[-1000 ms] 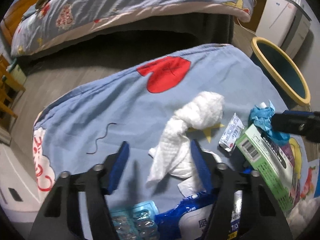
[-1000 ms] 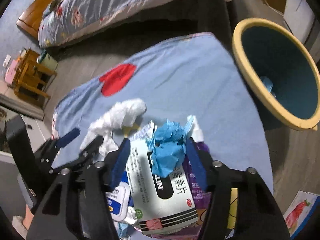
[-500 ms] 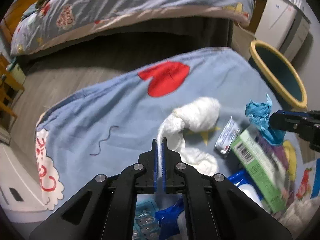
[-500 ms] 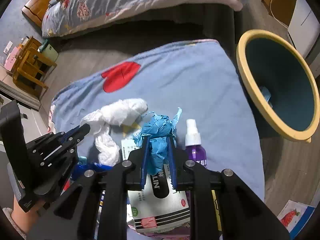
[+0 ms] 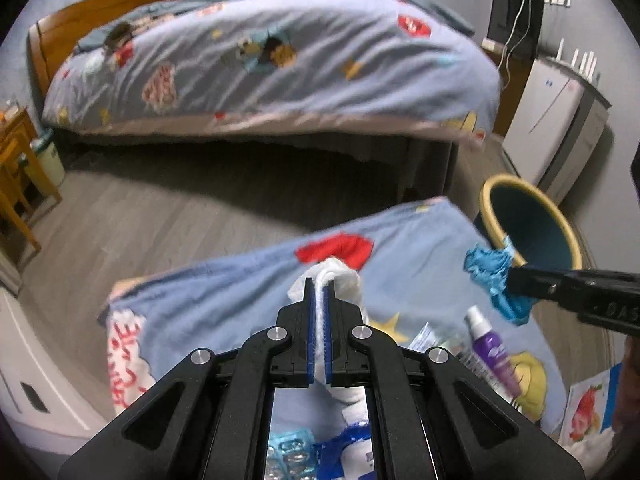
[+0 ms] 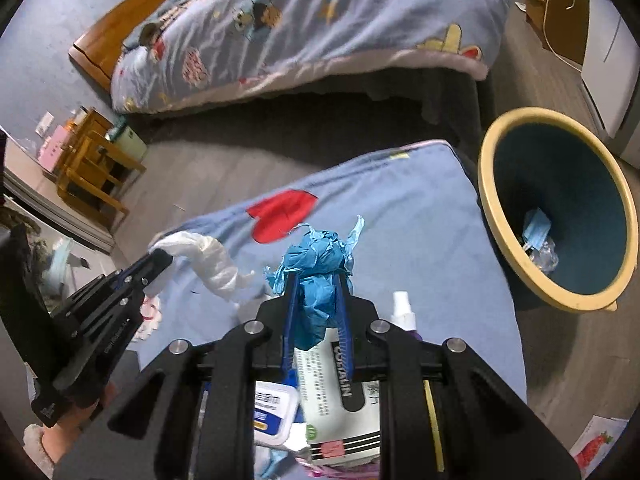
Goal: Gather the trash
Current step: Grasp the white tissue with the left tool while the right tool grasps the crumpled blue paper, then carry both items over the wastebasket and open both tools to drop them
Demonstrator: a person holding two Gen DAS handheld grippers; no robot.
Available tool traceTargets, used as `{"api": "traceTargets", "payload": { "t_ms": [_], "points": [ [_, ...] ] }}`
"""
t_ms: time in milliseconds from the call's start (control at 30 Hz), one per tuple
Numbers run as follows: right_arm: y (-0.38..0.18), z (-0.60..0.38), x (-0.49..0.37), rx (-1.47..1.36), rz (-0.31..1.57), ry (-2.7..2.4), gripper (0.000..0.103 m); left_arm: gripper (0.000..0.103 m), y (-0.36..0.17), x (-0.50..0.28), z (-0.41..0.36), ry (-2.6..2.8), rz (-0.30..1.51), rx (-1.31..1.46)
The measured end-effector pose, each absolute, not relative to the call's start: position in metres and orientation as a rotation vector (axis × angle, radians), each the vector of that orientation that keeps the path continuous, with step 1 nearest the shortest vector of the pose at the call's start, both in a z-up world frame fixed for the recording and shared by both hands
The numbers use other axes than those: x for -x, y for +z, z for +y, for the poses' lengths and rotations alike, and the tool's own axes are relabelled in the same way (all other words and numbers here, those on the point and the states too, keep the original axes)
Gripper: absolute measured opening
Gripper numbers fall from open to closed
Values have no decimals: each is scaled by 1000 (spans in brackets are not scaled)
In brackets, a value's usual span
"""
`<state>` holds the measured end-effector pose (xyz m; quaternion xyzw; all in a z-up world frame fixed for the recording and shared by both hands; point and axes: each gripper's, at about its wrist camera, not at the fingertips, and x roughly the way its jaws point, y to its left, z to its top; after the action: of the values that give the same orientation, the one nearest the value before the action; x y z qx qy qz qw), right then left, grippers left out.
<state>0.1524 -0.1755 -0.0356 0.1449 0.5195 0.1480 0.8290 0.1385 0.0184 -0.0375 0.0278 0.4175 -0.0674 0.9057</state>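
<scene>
My left gripper (image 5: 319,285) is shut on a white crumpled tissue (image 5: 340,280), lifted off the blue cloth-covered table (image 5: 240,300); the same tissue (image 6: 212,256) hangs from the left gripper (image 6: 160,258) in the right wrist view. My right gripper (image 6: 317,280) is shut on a crumpled blue paper wad (image 6: 320,264), held above the table. The same wad (image 5: 496,276) shows in the left wrist view, pinched by the right gripper (image 5: 514,278). A round bin with a yellow rim (image 6: 486,184) and dark teal inside stands on the floor right of the table, with some trash in it.
On the table lie a purple spray bottle (image 5: 490,344), a green-and-white medicine box (image 6: 340,396), a blue wipes pack (image 5: 352,452), a blister pack (image 5: 288,456) and a small sachet (image 5: 426,336). A bed (image 5: 260,64) stands behind, a white cabinet (image 5: 552,128) at right.
Both grippers closed, the left on the white tissue and the right on the blue wad, then rose off the table with them. The tissue now hangs stretched from the left fingers.
</scene>
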Motion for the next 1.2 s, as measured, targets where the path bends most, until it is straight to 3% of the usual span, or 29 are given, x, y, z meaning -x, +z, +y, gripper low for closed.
{"api": "traceTargets", "payload": {
  "t_ms": [567, 1200],
  "points": [
    [17, -189, -148, -214, 935, 296, 17, 4, 24, -127, -8, -180, 731, -96],
    [25, -263, -136, -232, 880, 204, 17, 4, 20, -126, -97, -304, 731, -161]
  ]
}}
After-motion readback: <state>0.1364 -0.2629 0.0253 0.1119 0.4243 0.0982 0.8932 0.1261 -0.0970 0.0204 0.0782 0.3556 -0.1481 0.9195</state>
